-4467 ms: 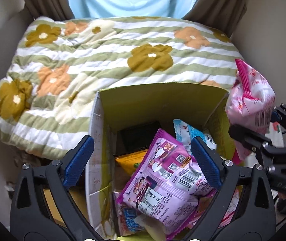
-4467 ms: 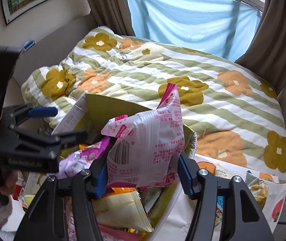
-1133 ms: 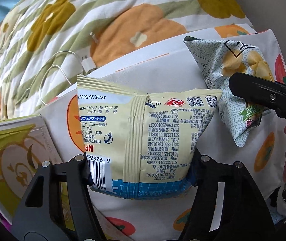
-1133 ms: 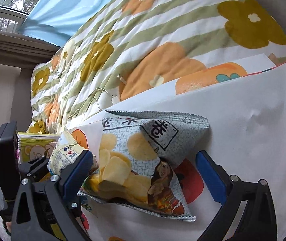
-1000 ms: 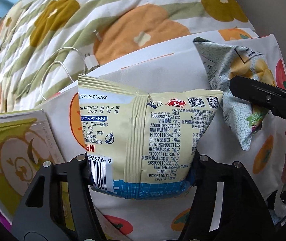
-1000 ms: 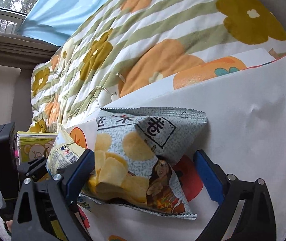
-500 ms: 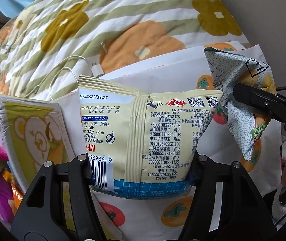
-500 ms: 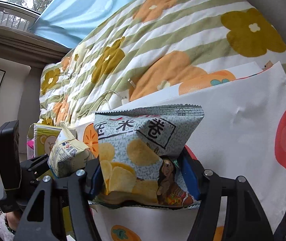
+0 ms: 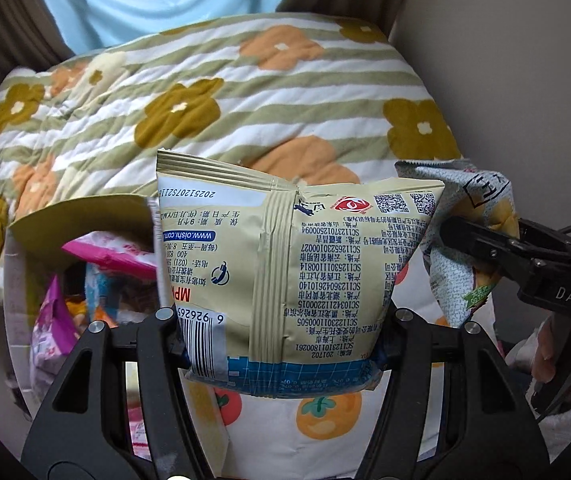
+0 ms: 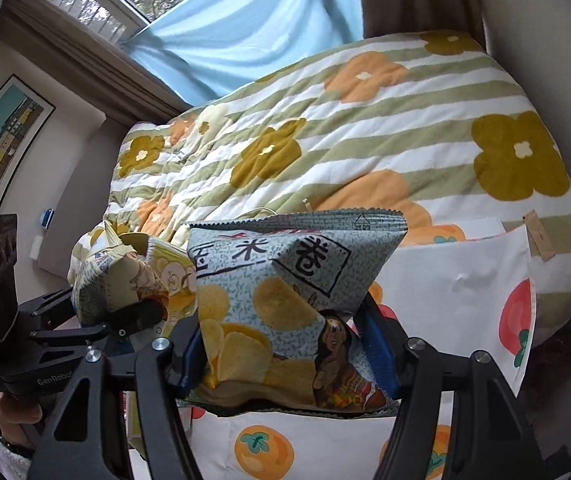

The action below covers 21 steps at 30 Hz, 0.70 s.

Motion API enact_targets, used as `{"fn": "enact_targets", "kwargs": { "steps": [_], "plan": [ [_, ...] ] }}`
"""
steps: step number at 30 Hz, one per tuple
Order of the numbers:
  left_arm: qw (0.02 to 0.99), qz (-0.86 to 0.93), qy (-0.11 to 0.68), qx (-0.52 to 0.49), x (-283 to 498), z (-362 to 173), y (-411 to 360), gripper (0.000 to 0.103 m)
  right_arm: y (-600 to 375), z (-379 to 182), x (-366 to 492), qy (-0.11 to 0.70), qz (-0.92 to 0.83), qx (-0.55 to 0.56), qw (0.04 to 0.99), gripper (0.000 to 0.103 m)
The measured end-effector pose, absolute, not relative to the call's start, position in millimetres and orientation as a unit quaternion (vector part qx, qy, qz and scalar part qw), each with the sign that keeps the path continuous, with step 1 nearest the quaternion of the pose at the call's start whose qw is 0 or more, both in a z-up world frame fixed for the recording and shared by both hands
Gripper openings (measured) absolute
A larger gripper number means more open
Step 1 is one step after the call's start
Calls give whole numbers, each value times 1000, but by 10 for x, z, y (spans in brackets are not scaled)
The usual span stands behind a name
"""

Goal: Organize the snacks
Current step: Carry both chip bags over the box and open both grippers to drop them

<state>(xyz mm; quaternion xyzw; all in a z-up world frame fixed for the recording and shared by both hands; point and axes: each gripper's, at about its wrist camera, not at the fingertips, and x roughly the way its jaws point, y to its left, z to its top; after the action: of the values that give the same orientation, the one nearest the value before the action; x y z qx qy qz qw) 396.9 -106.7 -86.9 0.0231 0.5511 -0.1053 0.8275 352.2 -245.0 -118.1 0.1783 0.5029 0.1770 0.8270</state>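
— Left wrist view?
— My left hand-held gripper [image 9: 281, 344] clamps the cream snack bag [image 9: 285, 276] beside the open box [image 9: 81, 212].
— Right wrist?
— My right hand-held gripper [image 10: 285, 356] grips the grey chip bag [image 10: 285, 292] above the bed [image 10: 365, 128].

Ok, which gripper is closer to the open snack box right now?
Left. The left gripper, shut on the yellow snack bag, is right beside the snack box. The right gripper, holding the grey chip bag, sits farther right, past it.
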Motion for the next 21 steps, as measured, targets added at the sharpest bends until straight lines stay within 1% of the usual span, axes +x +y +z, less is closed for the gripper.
{"fn": "enact_targets", "kwargs": {
  "steps": [6,10,15,21],
  "plan": [
    [858,-53,510,-5,3738,-383,-337,57,-1927,-839,3519,487,231,137,831,62],
    [869,-28,494,-10,3650,-231,234,57,-1496,-656,3481,468,254,120,838,62],
    [869,-19,494,-18,3635,-250,993,57,-945,-612,3442,455,257,121,844,62],
    [853,-34,521,-8,3823,-570,1647,57,-292,-717,3490,460,234,146,844,62]
  ]
}}
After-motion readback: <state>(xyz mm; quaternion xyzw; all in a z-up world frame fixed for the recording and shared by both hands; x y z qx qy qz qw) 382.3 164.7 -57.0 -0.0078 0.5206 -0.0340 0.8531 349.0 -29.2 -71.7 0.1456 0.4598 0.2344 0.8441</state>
